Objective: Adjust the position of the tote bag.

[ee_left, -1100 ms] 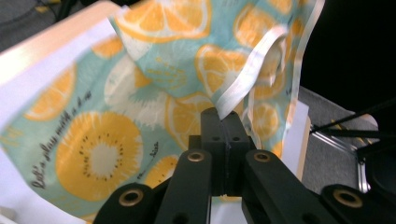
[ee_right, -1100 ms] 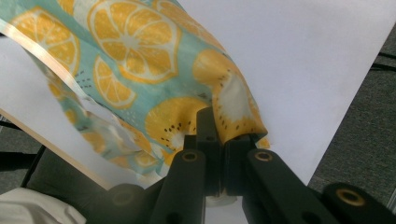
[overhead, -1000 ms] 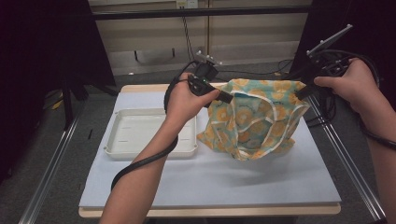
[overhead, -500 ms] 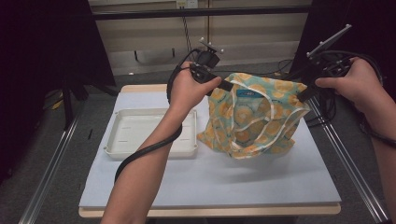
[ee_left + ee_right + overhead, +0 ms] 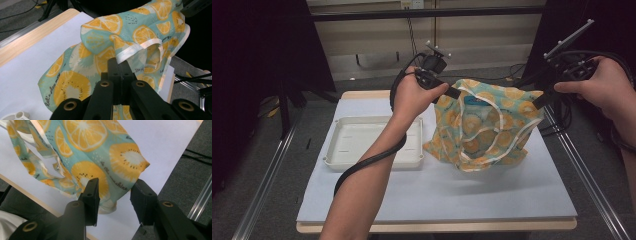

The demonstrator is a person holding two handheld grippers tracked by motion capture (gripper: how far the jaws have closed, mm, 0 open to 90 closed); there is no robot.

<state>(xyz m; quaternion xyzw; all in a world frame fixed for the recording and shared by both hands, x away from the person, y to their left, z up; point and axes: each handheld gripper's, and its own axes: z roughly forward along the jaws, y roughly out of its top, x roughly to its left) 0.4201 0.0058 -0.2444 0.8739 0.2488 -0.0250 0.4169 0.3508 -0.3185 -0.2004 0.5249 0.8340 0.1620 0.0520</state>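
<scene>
White paper is covering the table [image 5: 362, 200], where the fruit-print bag [image 5: 484, 127] is hanging clear at centre, a white tray [image 5: 343, 161] lying at its nine o'clock. From the left gripper [image 5: 119, 72] view, shut jaws are pinching the bag's white-edged rim, keeping it aloft. From the right gripper [image 5: 113, 195] view, jaws have just been opening, the fabric corner lying loose between them, probably being released.

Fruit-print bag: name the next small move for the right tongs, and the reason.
Probably draw the right tongs back clear of the fruit-print bag: their jaws have just been opening, the fabric lies loose between them, and the left tongs stay clamped on the bag's rim, holding it up.
</scene>
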